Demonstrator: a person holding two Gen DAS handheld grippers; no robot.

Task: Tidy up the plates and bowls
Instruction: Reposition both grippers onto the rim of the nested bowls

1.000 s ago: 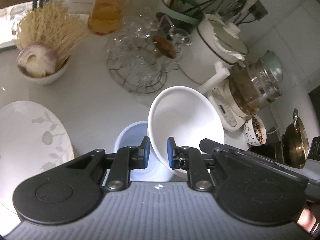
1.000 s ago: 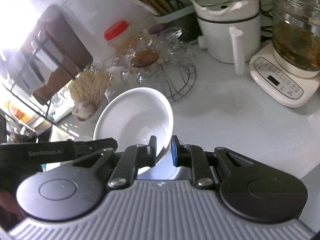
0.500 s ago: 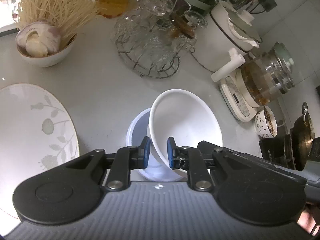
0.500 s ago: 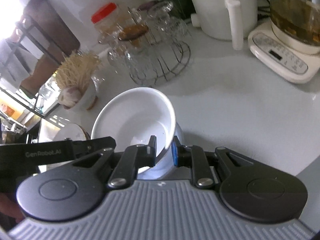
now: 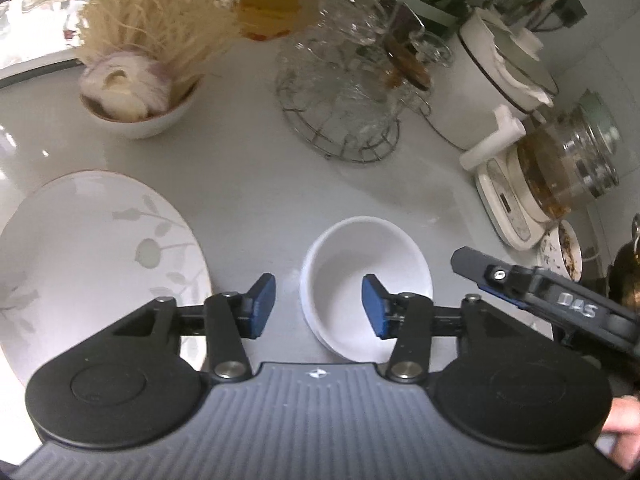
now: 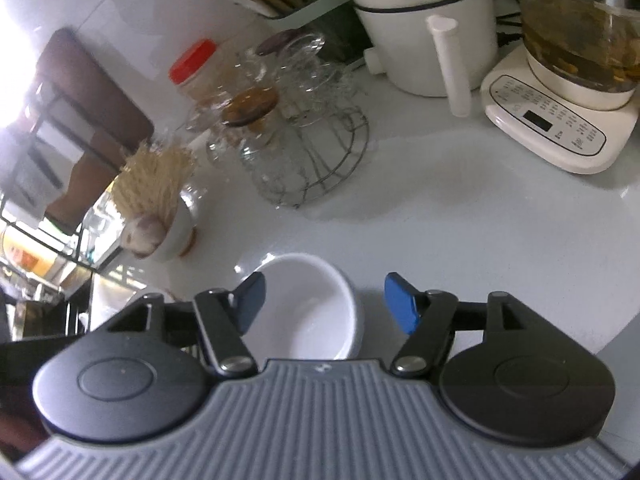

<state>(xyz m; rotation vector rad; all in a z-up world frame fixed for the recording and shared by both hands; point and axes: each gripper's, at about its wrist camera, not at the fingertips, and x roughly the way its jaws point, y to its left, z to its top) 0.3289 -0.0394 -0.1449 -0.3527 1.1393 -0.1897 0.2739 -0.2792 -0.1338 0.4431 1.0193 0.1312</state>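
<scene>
A white bowl (image 5: 366,280) sits nested in another white bowl on the grey counter, upright. My left gripper (image 5: 318,306) is open above its left rim and holds nothing. My right gripper (image 6: 326,304) is open too, above the right rim of the same bowl (image 6: 308,312). The right gripper's body shows in the left wrist view (image 5: 540,292). A large white plate with a leaf pattern (image 5: 88,256) lies on the counter to the left.
A bowl of noodles and garlic (image 5: 140,92) stands at the back left. A wire rack of glass cups (image 5: 352,92), a white cooker (image 5: 500,80), a glass kettle on a base (image 5: 560,176) and a small patterned bowl (image 5: 564,252) stand behind and right.
Both grippers have opened and let go of the white bowl. The bowl went from tilted in the grippers to level, nested in the lower bowl. Both grippers pulled back a little.
</scene>
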